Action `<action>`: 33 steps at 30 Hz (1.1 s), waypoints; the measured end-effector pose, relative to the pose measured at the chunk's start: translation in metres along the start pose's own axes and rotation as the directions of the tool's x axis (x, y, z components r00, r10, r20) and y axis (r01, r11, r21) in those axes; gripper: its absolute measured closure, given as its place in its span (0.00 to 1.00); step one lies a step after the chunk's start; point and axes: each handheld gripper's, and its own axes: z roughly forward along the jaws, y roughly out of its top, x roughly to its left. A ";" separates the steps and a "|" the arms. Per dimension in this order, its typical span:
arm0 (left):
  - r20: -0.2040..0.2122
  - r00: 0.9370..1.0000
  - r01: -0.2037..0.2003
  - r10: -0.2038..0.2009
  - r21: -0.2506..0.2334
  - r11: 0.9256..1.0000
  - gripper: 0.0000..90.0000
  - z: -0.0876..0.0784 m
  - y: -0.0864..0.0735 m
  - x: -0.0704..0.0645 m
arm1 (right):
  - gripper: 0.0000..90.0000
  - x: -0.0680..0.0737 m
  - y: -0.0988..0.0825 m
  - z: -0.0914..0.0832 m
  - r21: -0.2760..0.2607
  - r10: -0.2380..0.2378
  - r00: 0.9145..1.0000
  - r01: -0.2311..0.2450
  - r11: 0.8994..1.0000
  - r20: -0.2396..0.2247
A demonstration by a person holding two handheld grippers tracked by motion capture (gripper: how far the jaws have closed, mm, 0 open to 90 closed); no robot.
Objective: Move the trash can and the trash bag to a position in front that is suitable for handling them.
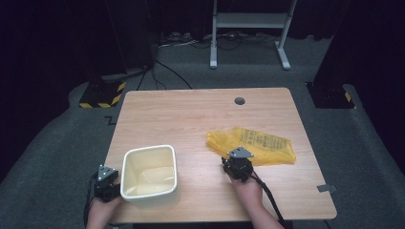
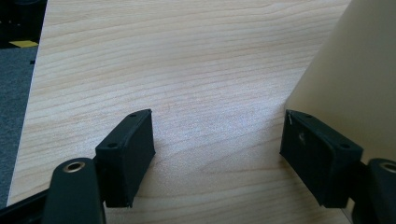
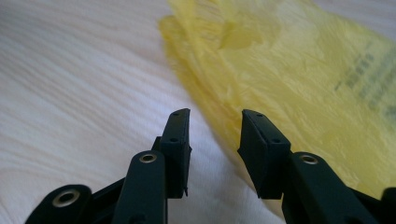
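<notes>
Now: bag not yet gripped

Yellow bag point(image 1: 253, 145) lies flat, right of the bin point(image 1: 149, 172). Right gripper point(image 3: 214, 122), jaws partly open, reaches its edge. Left gripper point(image 2: 217, 135), jaws wide, waits beside the bin. Lining is undone.

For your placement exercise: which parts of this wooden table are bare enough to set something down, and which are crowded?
Bare: the far strip of the table around the cable hole, and the middle between the cream bin and the yellow plastic bag. Crowded: the near-left corner, with bin and left gripper, and the bag's near edge, where the right gripper sits.
</notes>
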 end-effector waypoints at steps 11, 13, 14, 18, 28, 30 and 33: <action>-0.004 1.000 -0.017 0.017 0.008 1.000 0.29 0.000 0.000 -0.002 | 0.67 -0.099 -0.030 -0.066 -0.051 0.116 0.978 -0.109 0.993 0.171; -0.003 1.000 -0.017 0.017 0.008 1.000 0.29 0.000 0.000 -0.002 | 0.68 -0.125 -0.036 -0.069 -0.042 0.159 0.960 -0.154 0.987 0.230; -0.003 1.000 -0.017 0.017 0.008 1.000 0.29 0.000 0.000 -0.002 | 0.68 -0.125 -0.036 -0.069 -0.042 0.159 0.960 -0.154 0.987 0.230; -0.005 1.000 -0.018 0.018 0.008 1.000 0.29 0.000 0.000 -0.002 | 0.69 -0.169 -0.051 -0.068 -0.017 0.252 0.921 -0.259 0.966 0.298; -0.004 1.000 -0.012 0.012 0.004 1.000 0.29 0.000 0.000 -0.002 | 0.65 -0.136 -0.059 -0.058 0.041 0.185 0.964 -0.196 0.980 0.190; -0.003 1.000 -0.010 0.010 0.005 1.000 0.29 0.000 0.000 -0.001 | 0.65 -0.123 -0.058 -0.057 0.045 0.164 0.973 -0.173 0.984 0.165; -0.003 1.000 -0.011 0.011 0.005 1.000 0.29 0.000 0.000 -0.001 | 0.63 -0.102 -0.055 -0.054 0.044 0.136 0.983 -0.142 0.989 0.123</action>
